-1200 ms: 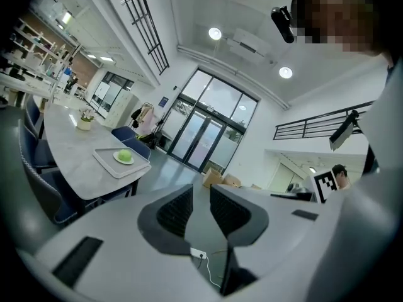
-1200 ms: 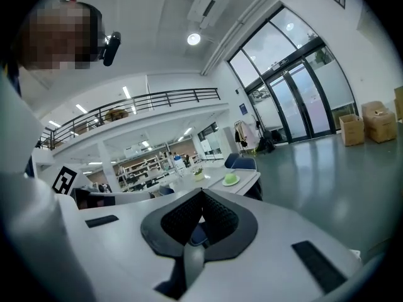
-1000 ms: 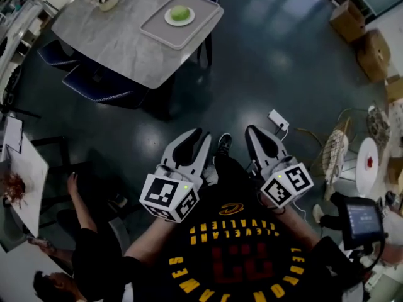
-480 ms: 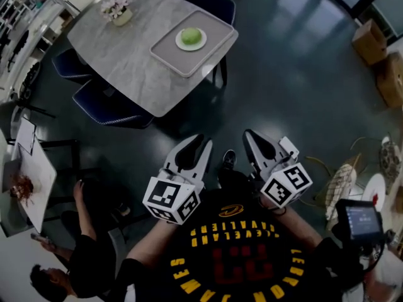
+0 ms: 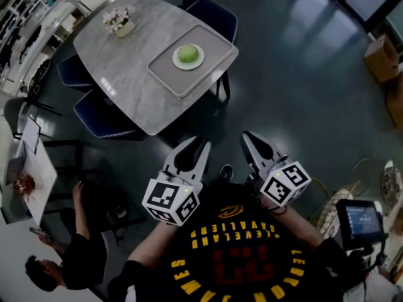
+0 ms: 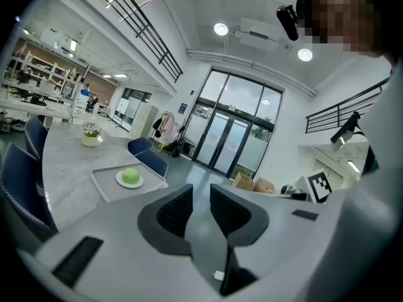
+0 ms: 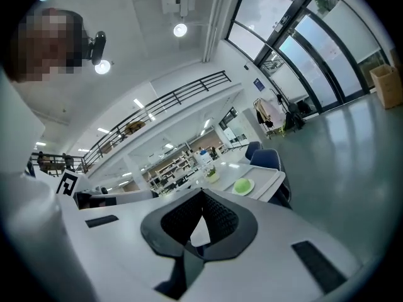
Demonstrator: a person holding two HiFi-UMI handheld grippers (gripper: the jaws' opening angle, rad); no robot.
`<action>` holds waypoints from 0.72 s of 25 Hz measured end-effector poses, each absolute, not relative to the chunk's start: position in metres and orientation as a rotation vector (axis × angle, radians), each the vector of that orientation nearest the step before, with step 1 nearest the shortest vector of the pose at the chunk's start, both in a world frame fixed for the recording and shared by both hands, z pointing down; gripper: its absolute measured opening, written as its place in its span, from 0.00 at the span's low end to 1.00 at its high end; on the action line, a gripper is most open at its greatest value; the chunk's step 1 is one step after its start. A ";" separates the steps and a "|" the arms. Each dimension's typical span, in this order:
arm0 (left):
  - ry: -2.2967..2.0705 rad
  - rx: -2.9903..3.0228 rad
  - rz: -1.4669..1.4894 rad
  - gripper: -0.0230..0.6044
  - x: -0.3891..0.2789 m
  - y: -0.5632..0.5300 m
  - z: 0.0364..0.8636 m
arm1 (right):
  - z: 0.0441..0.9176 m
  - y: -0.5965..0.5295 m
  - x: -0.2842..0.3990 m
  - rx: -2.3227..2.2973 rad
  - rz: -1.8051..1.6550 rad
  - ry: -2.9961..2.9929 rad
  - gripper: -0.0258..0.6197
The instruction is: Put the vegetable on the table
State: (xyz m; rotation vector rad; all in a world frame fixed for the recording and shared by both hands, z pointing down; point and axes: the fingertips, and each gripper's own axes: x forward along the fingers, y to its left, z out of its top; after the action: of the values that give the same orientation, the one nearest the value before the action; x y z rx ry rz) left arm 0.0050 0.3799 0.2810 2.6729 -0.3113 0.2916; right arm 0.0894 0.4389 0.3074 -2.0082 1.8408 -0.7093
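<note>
1. Vegetable: round, smooth, pale green, lying on a small white plate of circular shape.
2. Plate inside a flat rectangular tray with rounded corners and a raised rim, near the corner of the bench.
3. Bench of grey, marble-veined stone with rounded corners; a small flower pot of pale blossoms at its far end; dark-blue padded chairs around it.
4. Left hand-held gripper: released, with a narrow gap between ribbed black pads and nothing in it, held over the dark glossy floor, well apart from the vegetable.
5. Right hand-held gripper: clenched, tips of its ribbed pads meeting, nothing grasped, just beside the left one.
</note>
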 end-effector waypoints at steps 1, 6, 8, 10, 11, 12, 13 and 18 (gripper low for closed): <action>-0.318 2.671 0.296 0.18 0.009 0.380 0.281 | 0.308 0.438 0.094 -2.002 -0.714 1.845 0.04; -0.376 2.659 0.315 0.18 0.019 0.369 0.285 | 0.316 0.426 0.108 -1.958 -0.757 1.864 0.04; -0.392 2.650 0.323 0.18 0.024 0.364 0.288 | 0.320 0.419 0.112 -1.942 -0.771 1.875 0.04; -0.406 2.641 0.328 0.18 0.030 0.357 0.292 | 0.323 0.410 0.118 -1.929 -0.784 1.885 0.04; -0.411 2.637 0.328 0.18 0.034 0.352 0.293 | 0.325 0.406 0.121 -1.924 -0.789 1.889 0.04; -0.415 2.632 0.326 0.18 0.037 0.347 0.295 | 0.326 0.401 0.125 -1.923 -0.794 1.891 0.04; -0.415 2.628 0.324 0.18 0.041 0.343 0.297 | 0.328 0.397 0.129 -1.925 -0.797 1.892 0.04; -0.368 2.620 0.329 0.18 0.069 0.322 0.304 | 0.329 0.377 0.156 -1.969 -0.793 1.869 0.04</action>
State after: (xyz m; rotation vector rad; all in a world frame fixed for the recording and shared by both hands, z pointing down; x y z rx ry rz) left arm 0.0690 0.3219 0.3038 2.6198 -0.3677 0.3291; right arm 0.1558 0.3770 0.3292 -1.9687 1.8689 -0.7930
